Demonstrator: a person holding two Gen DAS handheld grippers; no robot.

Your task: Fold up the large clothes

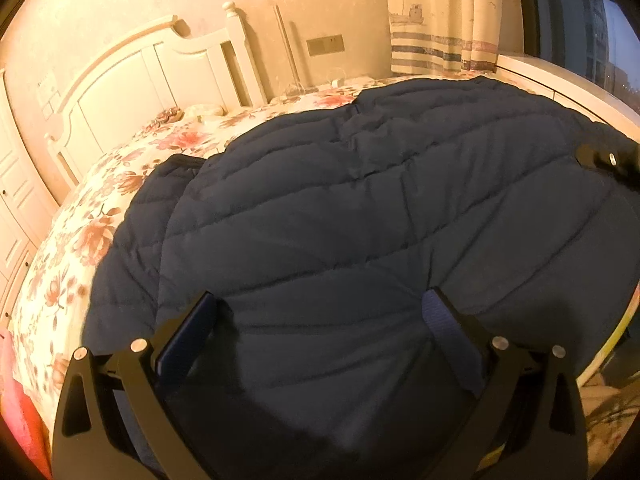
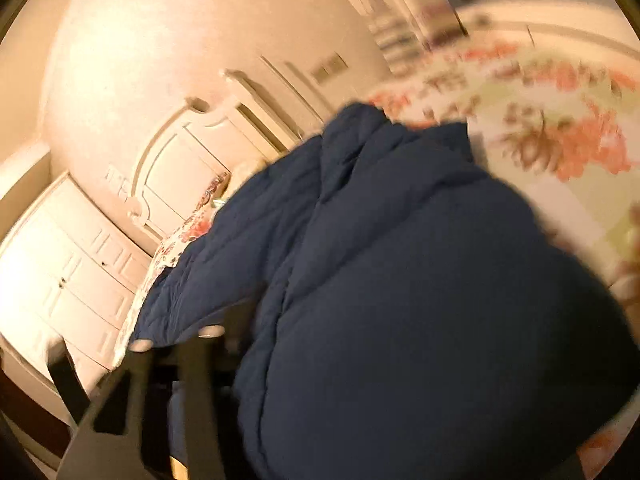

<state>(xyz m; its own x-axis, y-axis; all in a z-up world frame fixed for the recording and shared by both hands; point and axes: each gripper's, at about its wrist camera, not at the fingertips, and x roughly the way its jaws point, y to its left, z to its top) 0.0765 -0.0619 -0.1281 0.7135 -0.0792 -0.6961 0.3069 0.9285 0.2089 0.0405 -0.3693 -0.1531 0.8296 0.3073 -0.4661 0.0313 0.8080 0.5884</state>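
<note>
A large navy quilted jacket [image 1: 340,208] lies spread over the floral bed [image 1: 80,240]. My left gripper [image 1: 320,312] hovers just above its near part, jaws wide open, the padded fabric under and between the fingers [image 1: 200,320] without being pinched. At the jacket's right edge a part of my right gripper [image 1: 600,158] shows. In the blurred right wrist view the jacket [image 2: 400,280] bulges up close to the camera. My right gripper [image 2: 240,340] is shut on its fabric; only one dark finger [image 2: 196,360] shows, the other is hidden under the cloth.
A white headboard [image 1: 160,68] stands at the bed's far end, with white cabinets [image 2: 72,272] beside it. A patterned curtain [image 1: 440,20], a dark window [image 1: 580,32] and a white ledge [image 1: 560,76] lie beyond the bed. Something pink [image 1: 16,400] sits at the lower left.
</note>
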